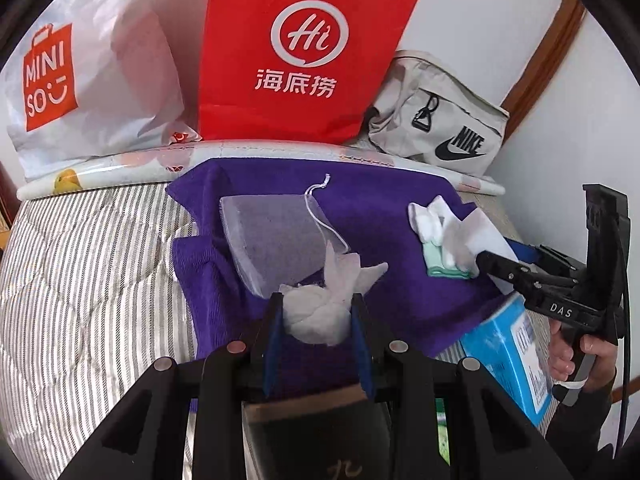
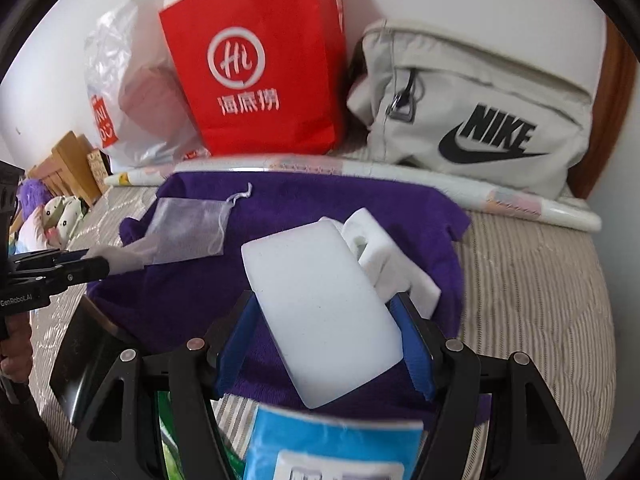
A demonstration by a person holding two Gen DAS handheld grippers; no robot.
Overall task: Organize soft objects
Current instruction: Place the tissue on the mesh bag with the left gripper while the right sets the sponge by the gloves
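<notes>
Looking at this one, both claws are loaded up over the purple towel (image 1: 372,216) spread on the striped bedding (image 1: 80,264), and that towel seems to be the staging area for all the soft stuff.

The left gripper (image 1: 318,312) is pinched fairly narrow around a knotted white cloth bundle (image 1: 316,314), with the bundle's loose tails sticking out past the fingertips. It hangs over the near edge of the towel, right in front of the sheer drawstring pouch (image 1: 276,236) lying flat mid-towel. My guess is the bundle is headed for that pouch, which would explain holding it by the fat part so the tails lead.

The right gripper (image 2: 324,332) sits wider, its blue pads (image 2: 414,344) clamped on either side of a white sponge block (image 2: 320,312). The block is tilted, over the towel's near right part. Gripping it across the short side probably keeps it from squashing too much.

Just beyond it on the towel sit more white foam pieces (image 2: 372,240), and in the left view there's a pale green one (image 1: 442,268) tucked among them, so that looks like the sponge pile.

Past the towel's far edge: a rolled mat (image 1: 120,170), a red paper bag (image 1: 296,56), a white plastic bag (image 1: 92,80) and a beige sling bag (image 2: 480,112). A blue box (image 2: 332,452) pokes in at the near edge.
</notes>
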